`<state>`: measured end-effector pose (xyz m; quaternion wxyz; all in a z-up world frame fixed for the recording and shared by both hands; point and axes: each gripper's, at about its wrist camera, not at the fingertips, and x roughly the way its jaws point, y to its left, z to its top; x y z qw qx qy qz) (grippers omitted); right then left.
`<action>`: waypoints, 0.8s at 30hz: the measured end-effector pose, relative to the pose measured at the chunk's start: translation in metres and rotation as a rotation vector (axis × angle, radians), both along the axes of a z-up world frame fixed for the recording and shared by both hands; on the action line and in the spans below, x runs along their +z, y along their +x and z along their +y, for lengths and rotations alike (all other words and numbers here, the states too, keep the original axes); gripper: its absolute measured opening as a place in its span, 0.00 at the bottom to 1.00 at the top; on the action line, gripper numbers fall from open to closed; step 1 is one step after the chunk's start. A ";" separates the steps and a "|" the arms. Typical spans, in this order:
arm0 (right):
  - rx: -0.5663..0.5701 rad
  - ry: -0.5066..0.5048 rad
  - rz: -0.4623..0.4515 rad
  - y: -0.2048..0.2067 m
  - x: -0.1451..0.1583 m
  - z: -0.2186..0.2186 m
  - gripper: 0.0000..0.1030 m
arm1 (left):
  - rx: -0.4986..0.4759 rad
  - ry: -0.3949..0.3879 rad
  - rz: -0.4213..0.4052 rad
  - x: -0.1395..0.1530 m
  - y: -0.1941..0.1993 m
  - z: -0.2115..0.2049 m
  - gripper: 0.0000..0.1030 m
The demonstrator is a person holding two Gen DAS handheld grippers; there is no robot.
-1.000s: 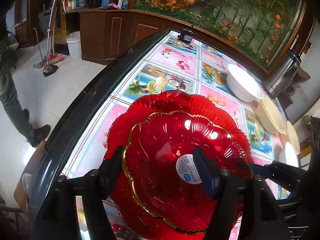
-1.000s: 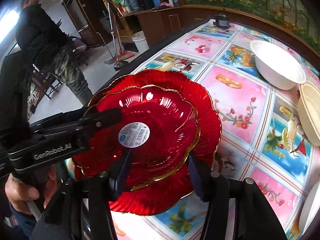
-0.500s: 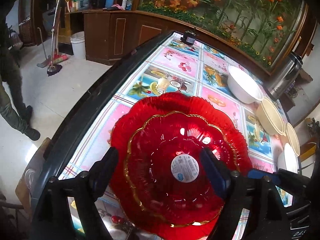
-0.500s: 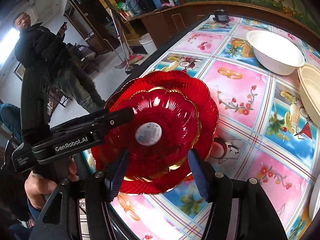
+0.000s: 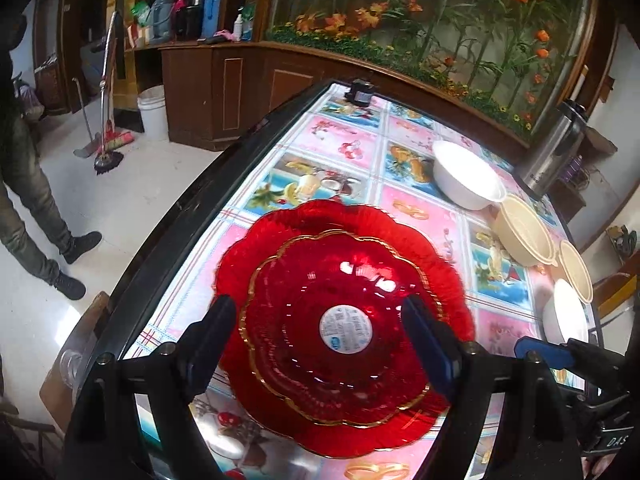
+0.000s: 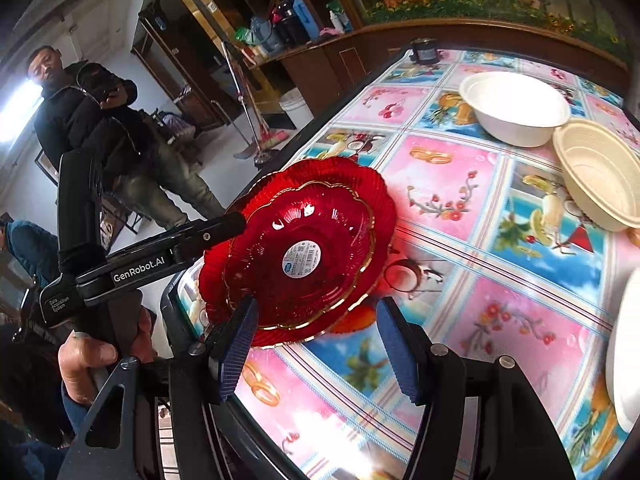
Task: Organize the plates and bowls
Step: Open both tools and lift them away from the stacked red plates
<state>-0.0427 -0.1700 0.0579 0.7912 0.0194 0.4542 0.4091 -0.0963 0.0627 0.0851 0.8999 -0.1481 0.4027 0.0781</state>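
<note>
- L cam: my left gripper [image 5: 316, 340] gapes wide over gold-rimmed red plate [image 5: 336, 328], nested in bigger red plate [image 5: 340, 220].
- R cam only: bystander [image 6: 92, 120] upper left; right gripper [image 6: 316, 344] open, empty.

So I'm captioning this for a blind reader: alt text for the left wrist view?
Two stacked red plates, the smaller gold-rimmed one on top, sit on a fruit-print table between the open left tool. White and cream bowls line the right.

Daylight is bright and even; white glints sit on the red plates [image 5: 344, 320], and glare washes the glossy tabletop [image 6: 328, 420] nearest the fingers [image 6: 236, 344]. Fisheye bending darkens every corner; the plates' rims look slightly blurred.
</note>
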 end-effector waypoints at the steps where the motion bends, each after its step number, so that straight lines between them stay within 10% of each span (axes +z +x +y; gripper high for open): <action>1: -0.005 0.004 0.001 0.000 0.000 -0.003 0.64 | -0.006 0.003 -0.004 0.001 0.000 -0.003 0.81; 6: -0.029 0.037 -0.025 -0.006 0.012 -0.027 0.64 | -0.045 0.039 -0.046 0.010 -0.003 -0.016 0.81; 12: -0.082 0.170 -0.265 -0.026 0.093 -0.051 0.64 | -0.094 0.025 -0.086 0.020 0.015 -0.046 0.81; 24: -0.528 0.054 -0.260 -0.009 0.074 -0.209 0.64 | -0.457 -0.097 -0.080 0.022 0.062 -0.173 0.81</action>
